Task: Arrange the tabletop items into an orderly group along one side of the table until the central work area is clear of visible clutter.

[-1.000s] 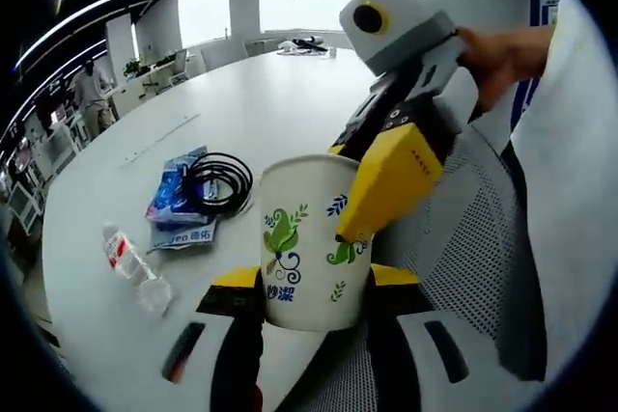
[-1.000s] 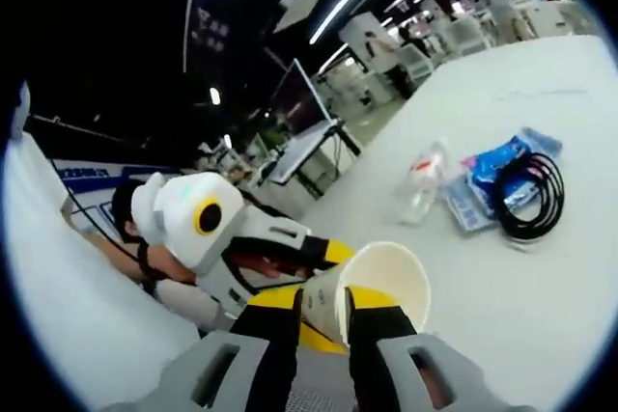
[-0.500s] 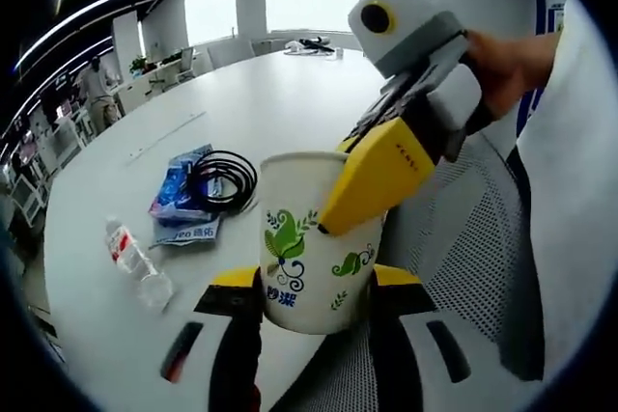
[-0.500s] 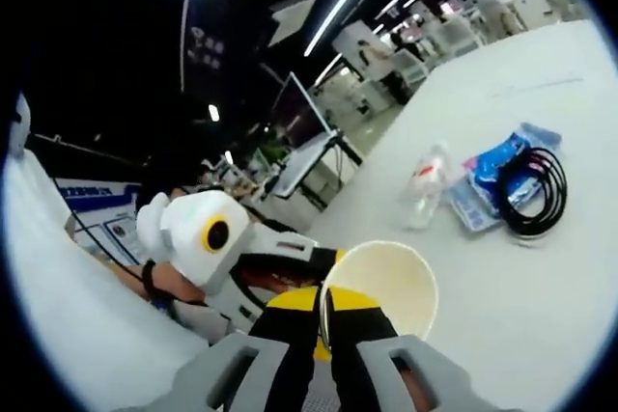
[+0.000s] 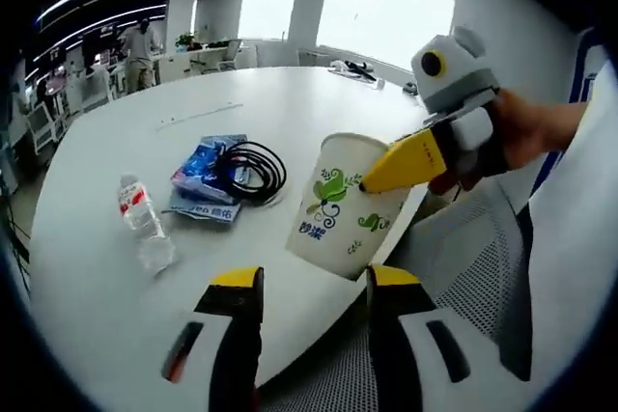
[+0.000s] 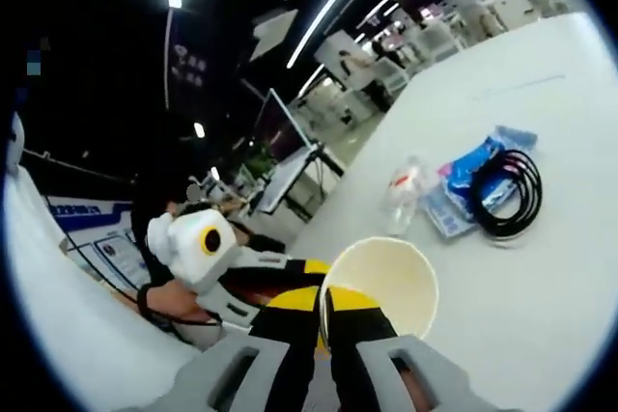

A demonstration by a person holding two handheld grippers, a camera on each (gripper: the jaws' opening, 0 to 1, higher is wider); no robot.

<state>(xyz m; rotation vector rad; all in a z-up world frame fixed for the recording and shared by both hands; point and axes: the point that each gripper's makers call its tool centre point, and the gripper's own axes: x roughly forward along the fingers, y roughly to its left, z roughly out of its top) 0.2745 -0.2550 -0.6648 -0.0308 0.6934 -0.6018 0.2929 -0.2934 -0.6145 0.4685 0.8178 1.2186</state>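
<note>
A white paper cup with green and blue leaf print hangs tilted over the near edge of the white table. My right gripper comes in from the right and is shut on the cup's rim. In the right gripper view its jaws pinch the rim of the same cup. My left gripper is open just below the cup, its jaws apart and off it. Farther along the table lie a clear water bottle, a blue packet and a coiled black cable.
A mesh office chair stands at the table's near edge, below the cup. A person's hand holds the right gripper. Small items lie at the table's far end. Desks, chairs and people stand beyond the table.
My left gripper has let go of the cup's base and its jaws now stand apart. The right gripper alone holds the cup by its rim, tilted and farther from the left jaws.
</note>
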